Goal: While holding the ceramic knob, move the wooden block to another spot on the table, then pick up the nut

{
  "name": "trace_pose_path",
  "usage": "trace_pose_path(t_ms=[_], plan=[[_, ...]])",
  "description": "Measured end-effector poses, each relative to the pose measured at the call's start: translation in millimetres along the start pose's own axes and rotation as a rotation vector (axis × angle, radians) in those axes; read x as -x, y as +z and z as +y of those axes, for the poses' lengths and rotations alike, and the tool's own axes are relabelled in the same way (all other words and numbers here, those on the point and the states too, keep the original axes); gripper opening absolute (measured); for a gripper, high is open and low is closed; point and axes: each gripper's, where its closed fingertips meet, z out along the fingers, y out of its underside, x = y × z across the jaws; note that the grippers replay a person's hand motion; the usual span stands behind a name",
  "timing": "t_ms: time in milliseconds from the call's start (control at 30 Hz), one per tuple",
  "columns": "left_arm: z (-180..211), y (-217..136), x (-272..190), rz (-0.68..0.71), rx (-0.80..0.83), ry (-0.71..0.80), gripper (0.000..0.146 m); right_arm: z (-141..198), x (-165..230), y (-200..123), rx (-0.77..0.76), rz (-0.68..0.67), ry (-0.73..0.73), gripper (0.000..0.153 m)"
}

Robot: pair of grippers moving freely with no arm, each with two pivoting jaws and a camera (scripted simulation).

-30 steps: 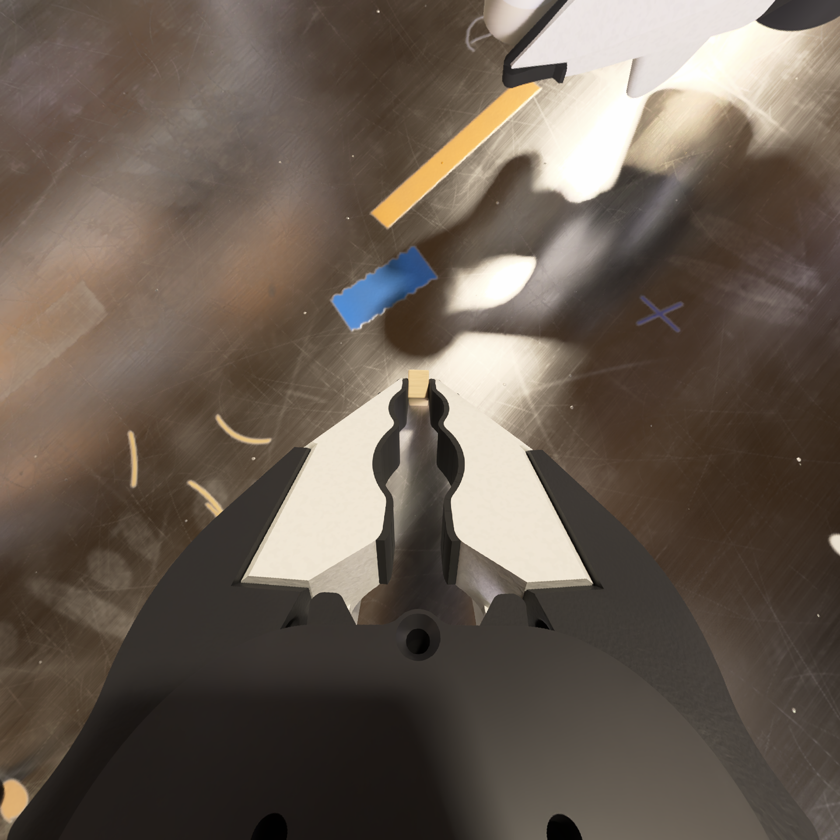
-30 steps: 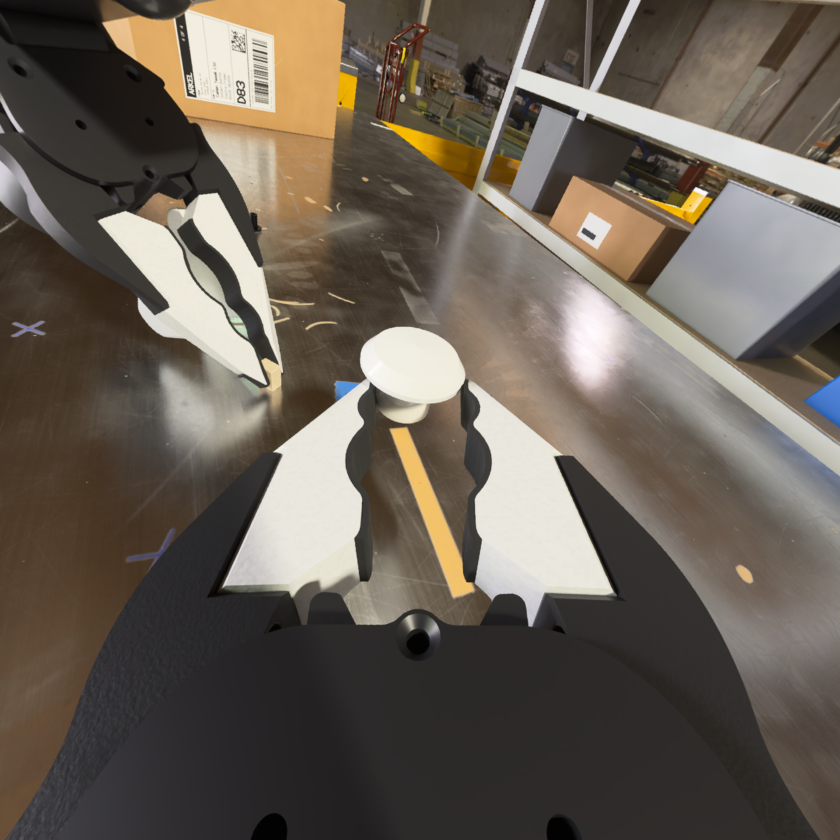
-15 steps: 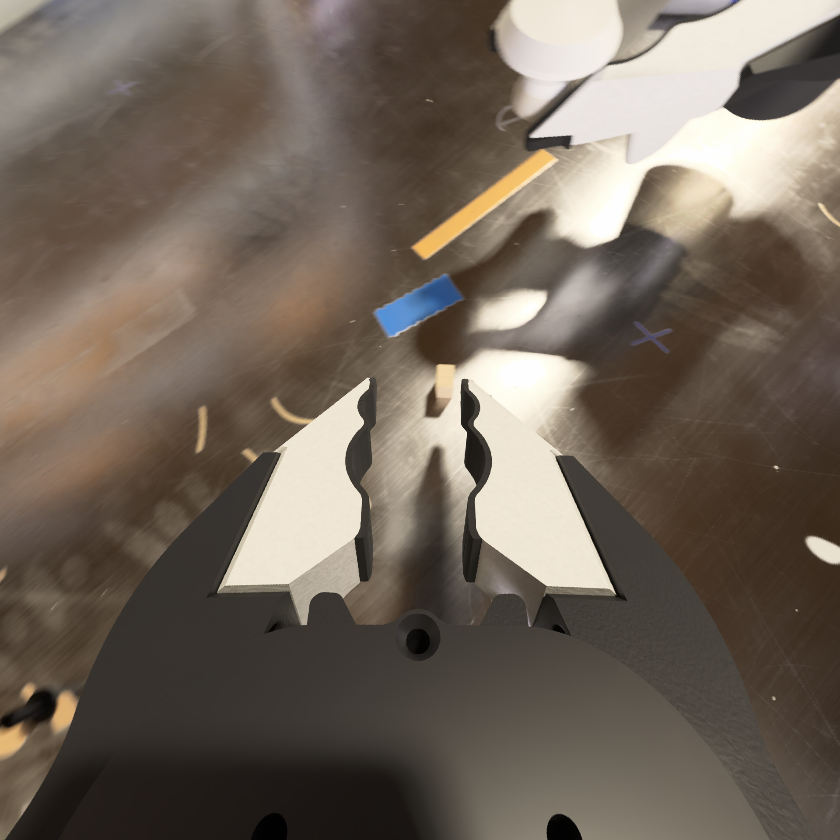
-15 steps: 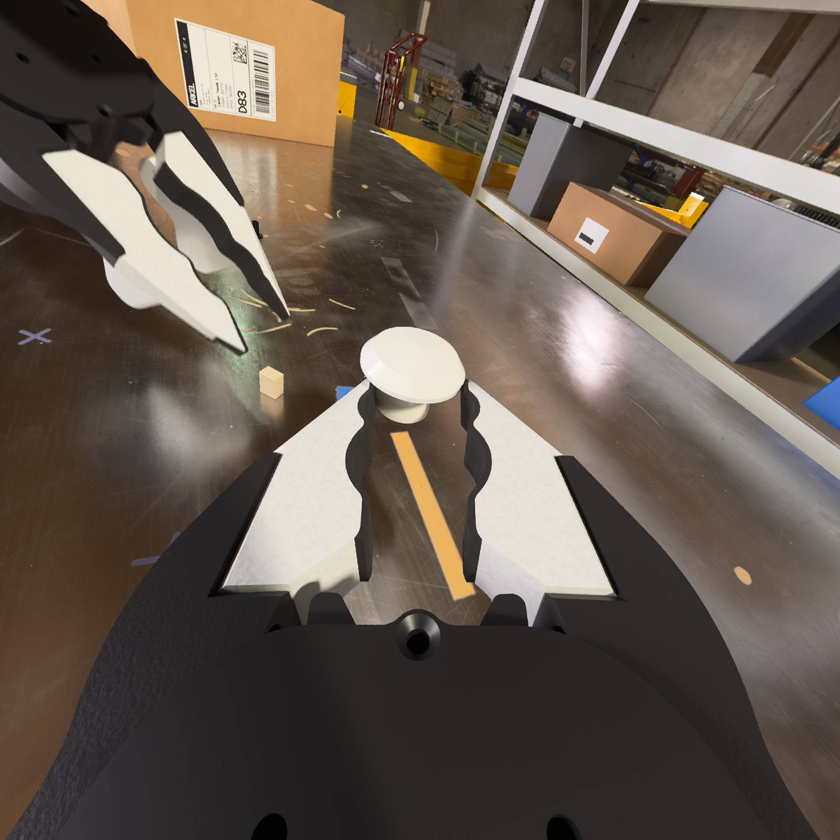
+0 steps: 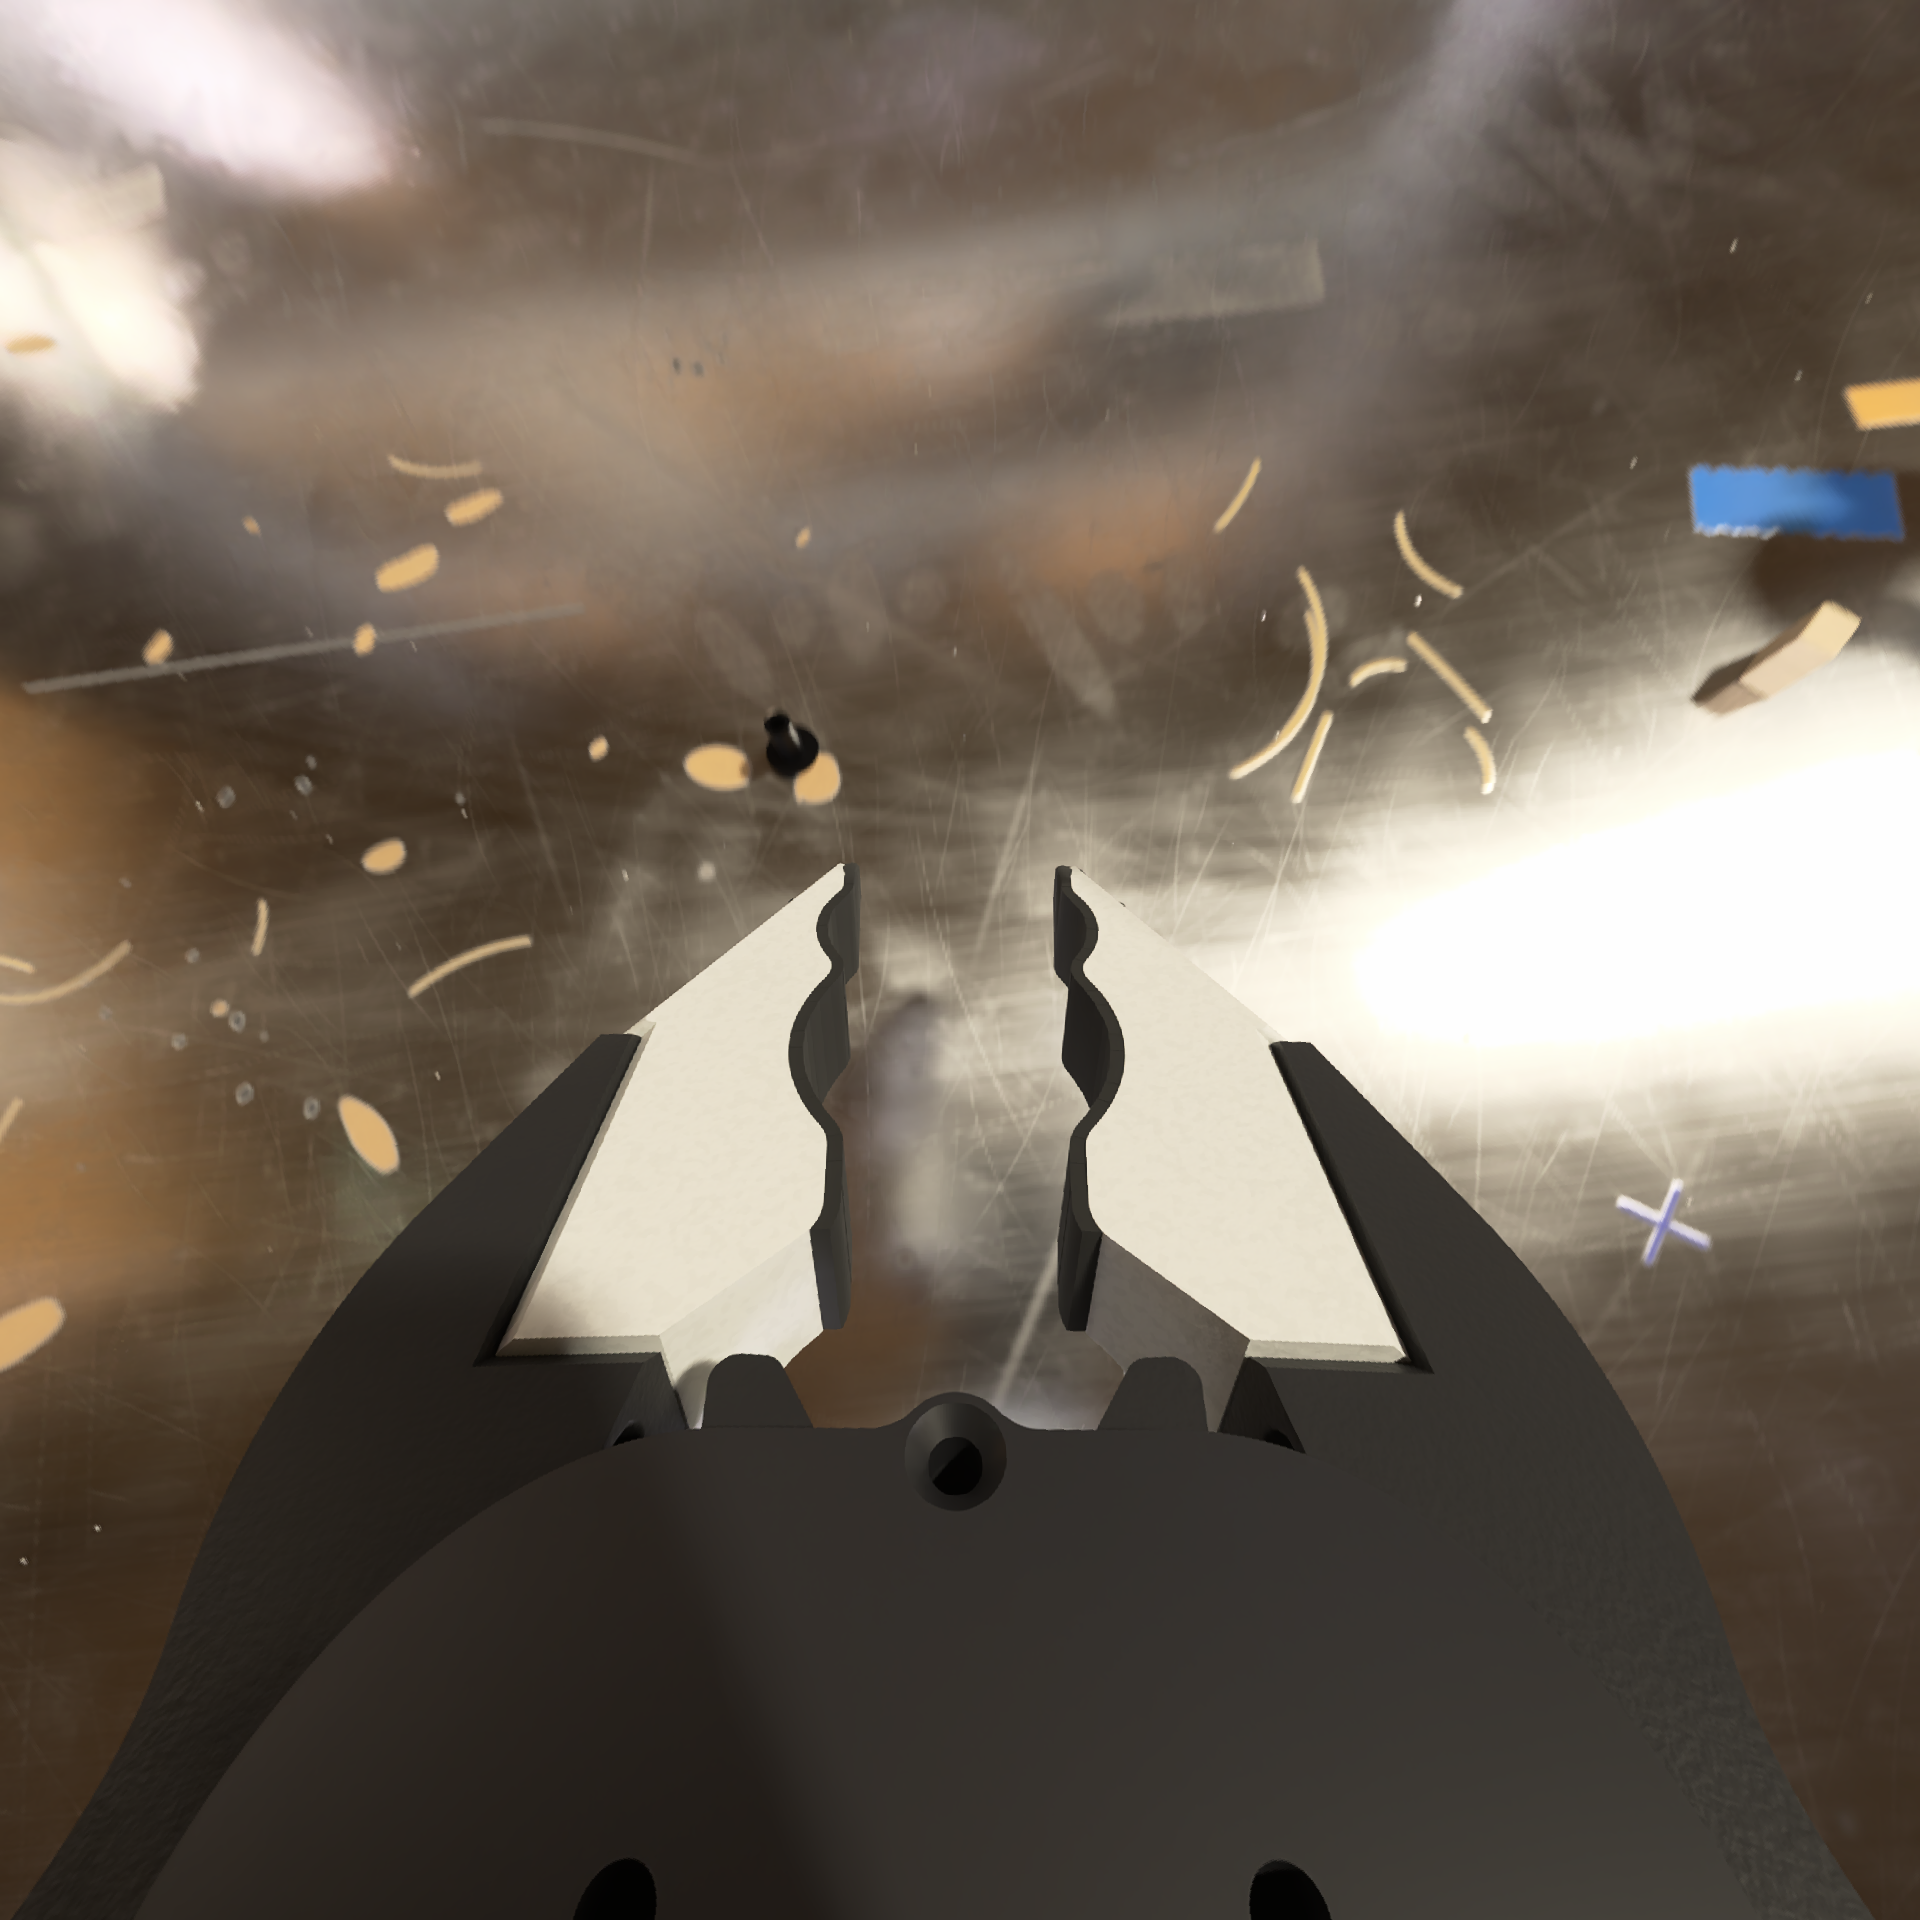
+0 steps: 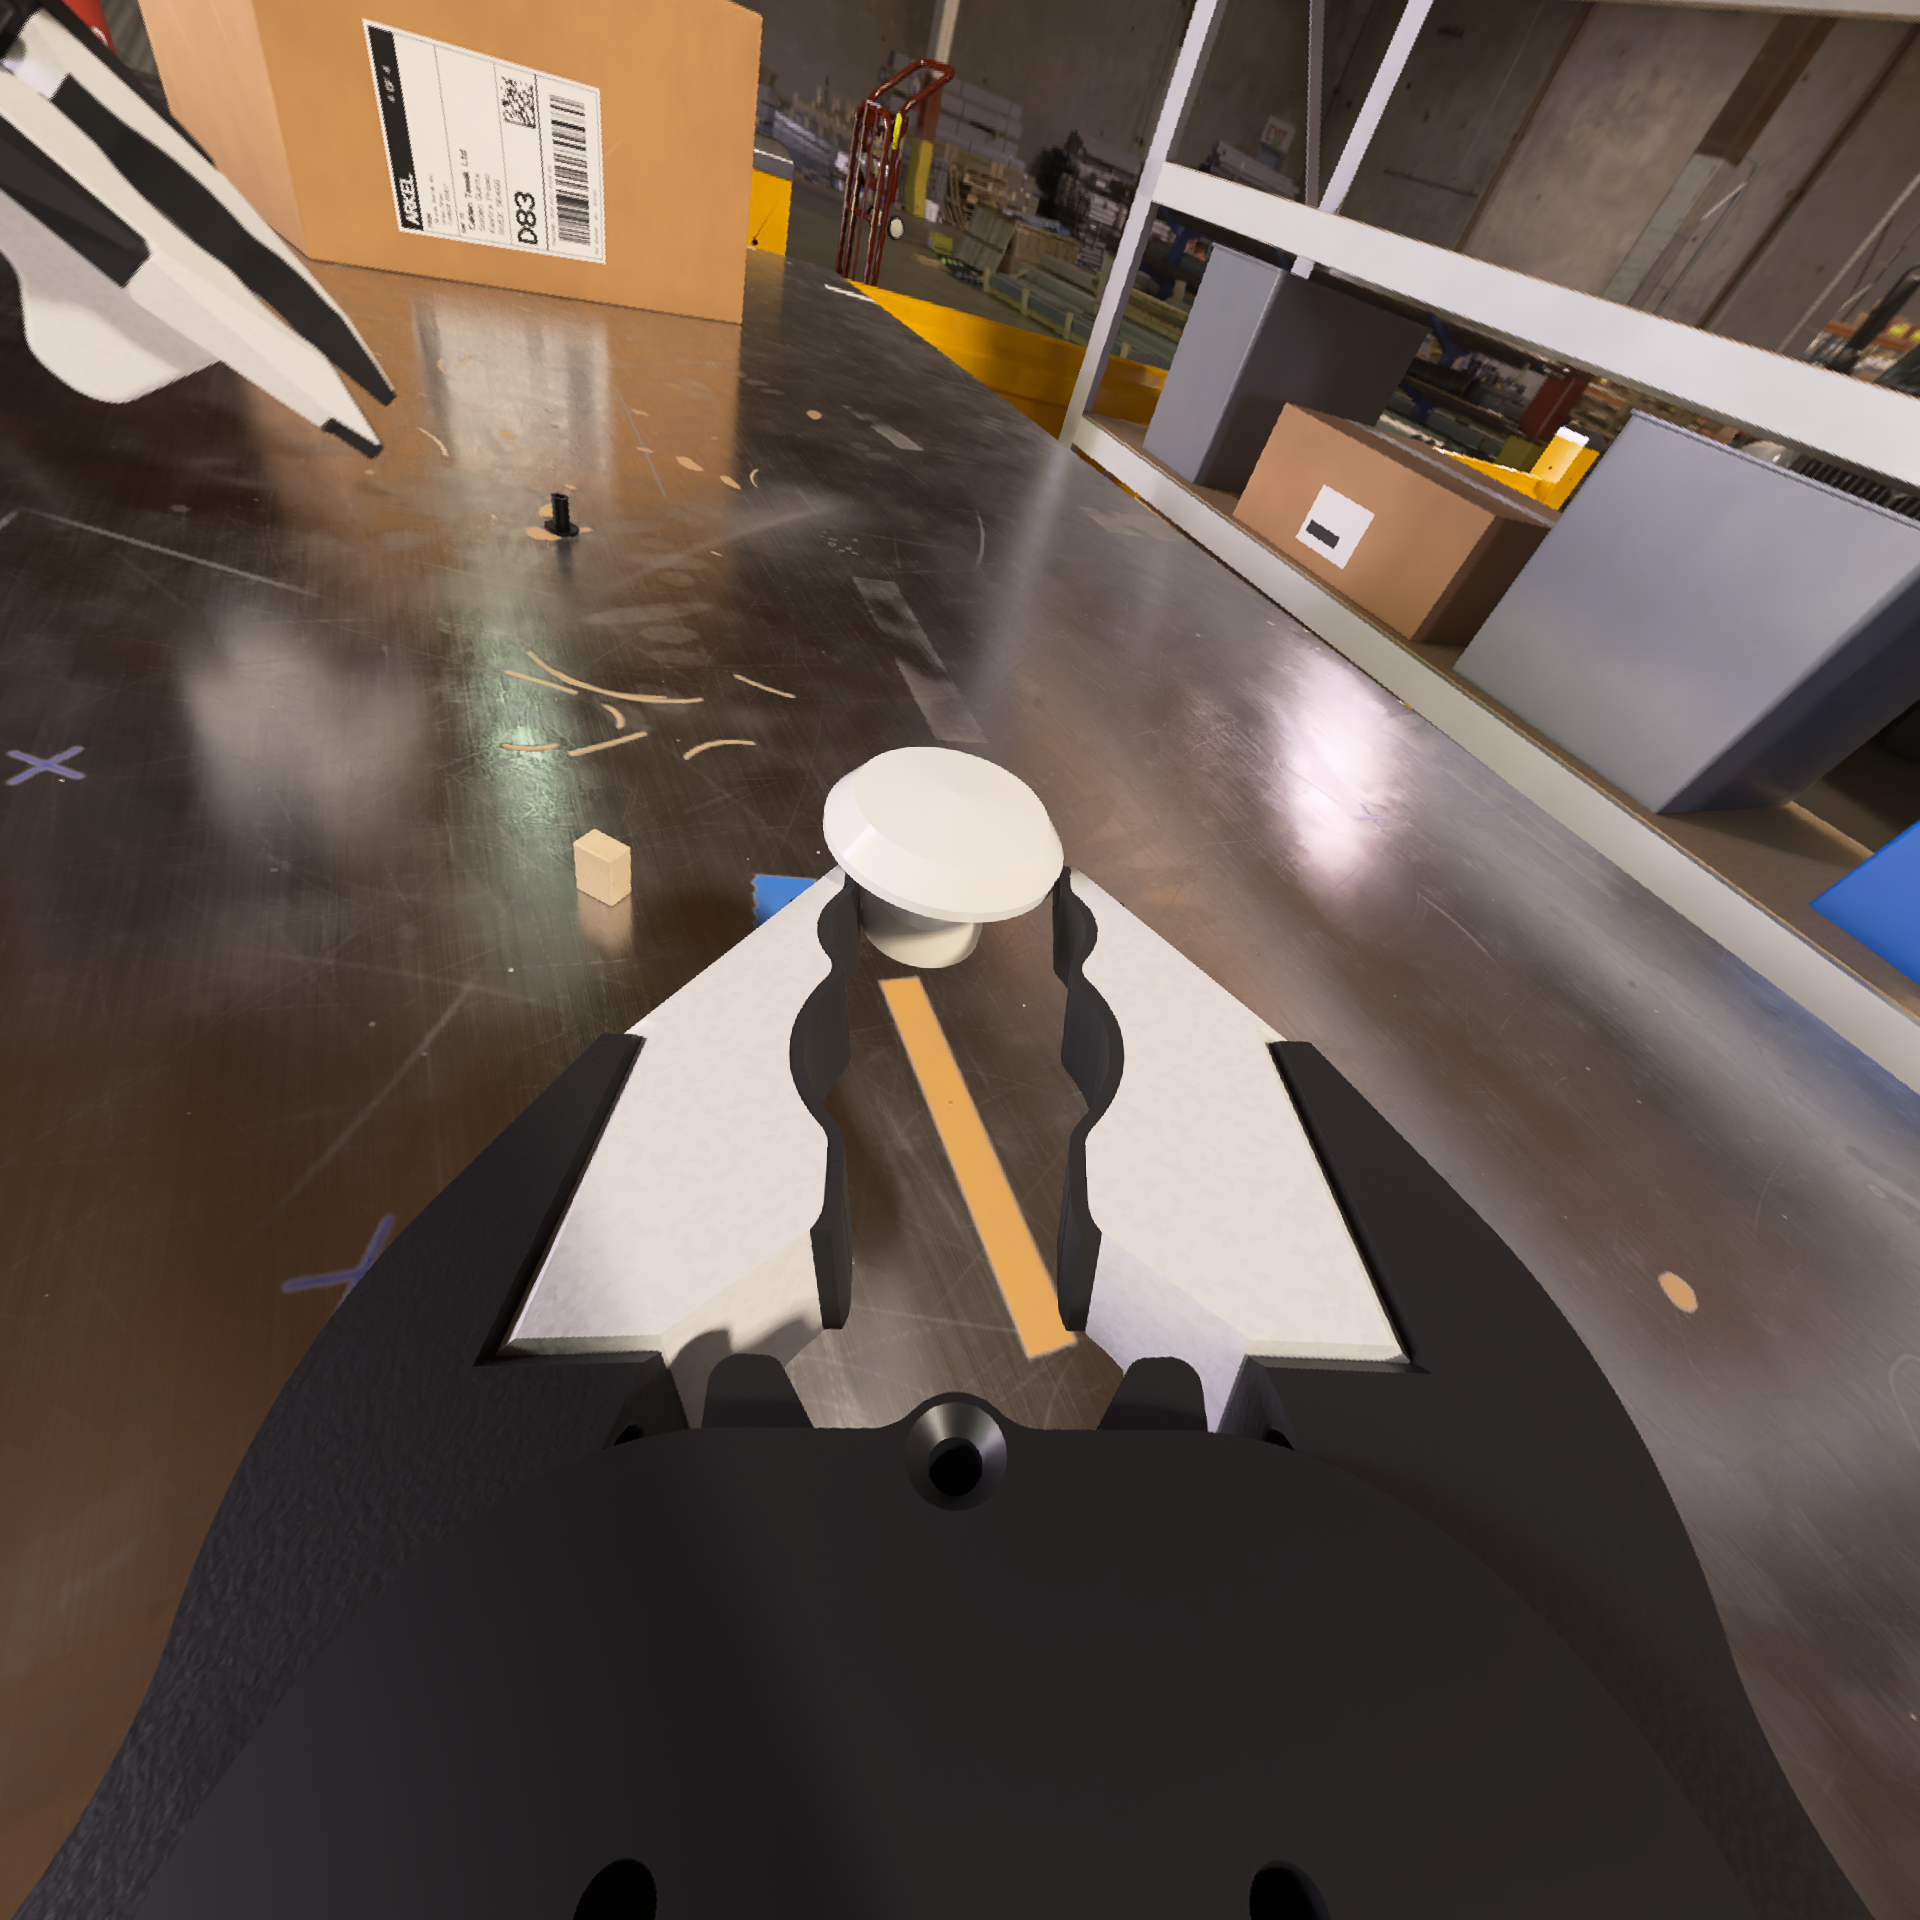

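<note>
My right gripper (image 6: pixel 956 894) is shut on the white ceramic knob (image 6: pixel 940 831) and holds it just above the metal table (image 6: pixel 1195 727). The small wooden block (image 6: pixel 603 865) rests on the table to its left; it also shows at the right edge of the left wrist view (image 5: pixel 1782 665). My left gripper (image 5: pixel 954 873) is open and empty, raised above the table, and shows in the right wrist view (image 6: pixel 369 421) at the upper left. The small black nut (image 5: pixel 790 743) stands on the table ahead of it, slightly left, and shows in the right wrist view (image 6: pixel 561 514).
A large cardboard box (image 6: pixel 468 145) stands at the table's far end. Shelving (image 6: pixel 1455 312) with boxes runs along the right edge. An orange tape strip (image 6: pixel 977 1164) and blue tape (image 5: pixel 1792 504) lie flat. Wood shavings (image 5: pixel 1309 686) and blue cross marks (image 5: pixel 1662 1226) dot the surface.
My left gripper opened and let go of the wooden block, which now rests on the table. It then rose and swung left so that the nut lies ahead. My right gripper held still.
</note>
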Motion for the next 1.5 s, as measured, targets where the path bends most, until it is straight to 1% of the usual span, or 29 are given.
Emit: trace_pose_path(t_ms=[100, 233, 333, 500, 567, 667, 700, 800, 867, 933, 1000, 1067, 1133, 1200, 1267, 1333, 1367, 1400, 1433, 1467, 1500], plan=[[18, 1, 4, 0.009, 0.03, 0.001, 0.038, 2, 0, 0, 0.009, 0.002, -0.004, 0.037], [28, 2, 12, -0.05, 0.031, -0.019, 0.038, 4, 0, 1, 0.019, 0.003, -0.01, 0.037], [22, 5, 13, -0.036, 0.005, -0.025, 0.038, 4, 0, 1, 0.022, 0.002, -0.013, 0.037], [2, 17, 12, -0.009, 0.004, 0.034, 0.038, 5, 1, 1, 0.029, 0.002, -0.016, 0.037], [-7, 25, 16, -0.008, 0.031, 0.072, 0.04, 6, 1, 1, 0.031, 0.002, -0.02, 0.037], [-15, 37, 41, -0.08, 0.121, 0.174, 0.04, 6, 1, 1, 0.032, 0.003, -0.022, 0.037], [-16, 41, 46, -0.071, 0.157, 0.222, 0.04, 6, 1, 1, 0.032, 0.003, -0.021, 0.037], [-15, 55, 53, 0.019, 0.263, 0.329, 0.044, 6, 1, 1, 0.031, 0.001, -0.02, 0.037], [-12, 61, 53, 0.083, 0.318, 0.395, 0.041, 6, 1, 1, 0.032, -0.001, -0.019, 0.037], [-8, 63, 54, 0.133, 0.379, 0.419, 0.035, 6, 1, 1, 0.033, -0.001, -0.018, 0.037], [-3, 68, 53, 0.177, 0.416, 0.415, 0.029, 6, 1, 1, 0.034, -0.005, -0.012, 0.037], [-2, 71, 47, 0.249, 0.416, 0.366, 0.02, 7, 2, 1, 0.036, -0.006, -0.012, 0.037], [-1, 71, 46, 0.264, 0.423, 0.335, 0.009, 7, 2, 1, 0.037, -0.006, -0.014, 0.037], [-7, 70, 43, 0.238, 0.409, 0.349, 0.007, 6, 1, 1, 0.035, -0.003, -0.012, 0.037], [-29, 64, 29, 0.195, 0.308, 0.389, 0.007, 6, 0, 1, 0.032, 0.0, -0.007, 0.037], [-54, 54, -5, 0.2, 0.185, 0.452, 0.007, 6, -1, 1, 0.031, 0.003, -0.003, 0.037], [-64, 49, -30, 0.231, 0.13, 0.475, 0.007, 6, -1, 1, 0.032, 0.004, -0.003, 0.037], [-68, 45, -61, 0.301, 0.091, 0.483, 0.007, 6, -1, 1, 0.033, 0.006, -0.003, 0.037], [-68, 43, -94, 0.386, 0.069, 0.501, 0.007, 6, -1, 1, 0.033, 0.008, -0.005, 0.037], [-65, 44, -122, 0.443, 0.059, 0.533, 0.007, 6, -1, 1, 0.034, 0.008, -0.007, 0.037], [-61, 47, -145, 0.464, 0.061, 0.575, 0.007, 6, -1, 1, 0.035, 0.008, -0.007, 0.037]])
